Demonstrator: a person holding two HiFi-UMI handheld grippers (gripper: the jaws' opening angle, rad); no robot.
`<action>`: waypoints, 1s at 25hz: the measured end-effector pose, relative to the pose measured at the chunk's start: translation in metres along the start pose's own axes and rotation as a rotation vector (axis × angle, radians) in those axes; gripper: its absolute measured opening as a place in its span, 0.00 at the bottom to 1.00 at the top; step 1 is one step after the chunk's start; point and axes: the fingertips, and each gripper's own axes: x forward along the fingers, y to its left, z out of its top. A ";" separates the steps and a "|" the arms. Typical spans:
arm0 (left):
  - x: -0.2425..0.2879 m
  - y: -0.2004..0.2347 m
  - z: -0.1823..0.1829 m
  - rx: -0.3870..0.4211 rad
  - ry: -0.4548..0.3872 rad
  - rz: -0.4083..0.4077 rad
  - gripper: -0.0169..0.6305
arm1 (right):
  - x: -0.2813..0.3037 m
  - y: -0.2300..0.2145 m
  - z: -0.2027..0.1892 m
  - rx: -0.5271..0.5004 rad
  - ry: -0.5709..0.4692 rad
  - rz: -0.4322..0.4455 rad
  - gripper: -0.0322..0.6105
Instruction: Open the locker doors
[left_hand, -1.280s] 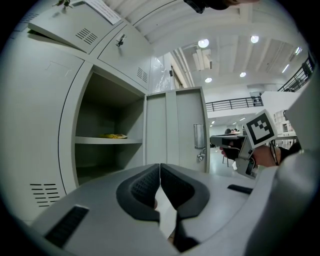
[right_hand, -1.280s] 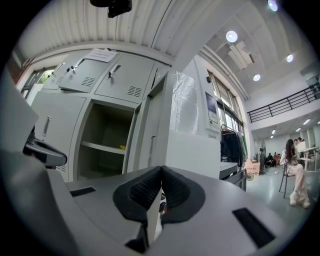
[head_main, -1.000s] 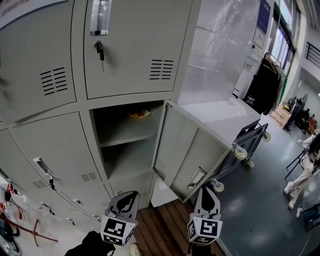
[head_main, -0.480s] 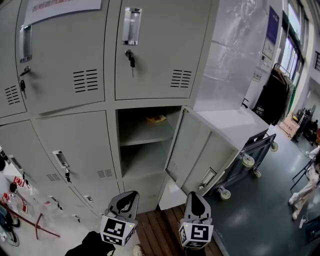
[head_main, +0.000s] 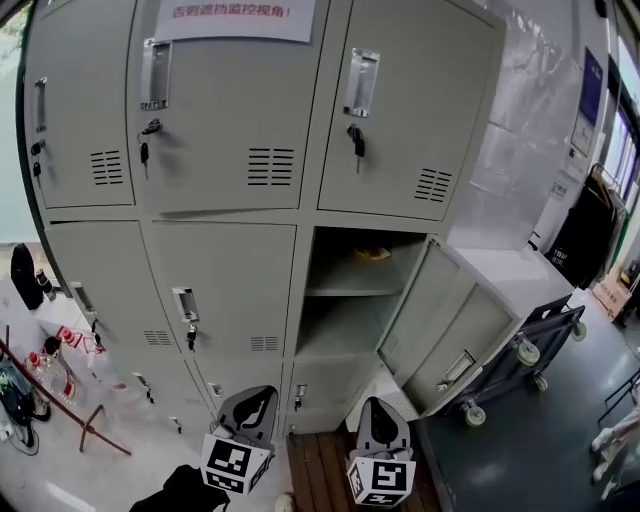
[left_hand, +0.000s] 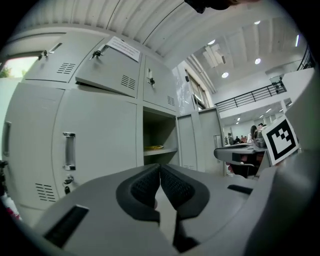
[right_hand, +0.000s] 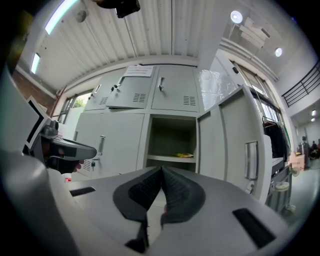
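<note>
Grey lockers (head_main: 225, 190) fill the head view. One lower-right compartment (head_main: 350, 305) stands open, its door (head_main: 450, 325) swung out to the right; a small yellow thing (head_main: 372, 254) lies on its shelf. The other doors look closed, among them the lower middle one with a handle (head_main: 185, 303) and the upper one with keys (head_main: 355, 140). Both grippers hang low in front of the lockers, touching nothing. My left gripper (head_main: 258, 394) is shut and empty, seen also as the left gripper (left_hand: 160, 172) pointing at the lockers. The right gripper (head_main: 375, 403) is shut and empty too, and the right gripper (right_hand: 162, 175) faces the open compartment (right_hand: 172, 142).
A wheeled cart (head_main: 525, 350) stands just right of the open door. A dark coat (head_main: 585, 240) hangs further right. Red rods and bottles (head_main: 60, 390) lie on the floor at the left. A wooden floor strip (head_main: 320, 470) runs under the grippers. A paper notice (head_main: 235, 18) is on the top door.
The head view has swung left and up, so more closed lockers show at the left. The right gripper has drifted left, nearer the left one. Both stay shut.
</note>
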 end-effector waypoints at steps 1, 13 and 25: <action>-0.008 0.006 0.000 0.000 -0.002 0.016 0.06 | 0.001 0.010 0.001 0.000 -0.002 0.020 0.08; -0.111 0.062 -0.007 -0.008 0.004 0.208 0.06 | -0.014 0.133 0.012 0.052 -0.068 0.250 0.08; -0.163 0.070 -0.017 -0.017 0.016 0.270 0.06 | -0.041 0.180 -0.003 0.009 -0.025 0.342 0.08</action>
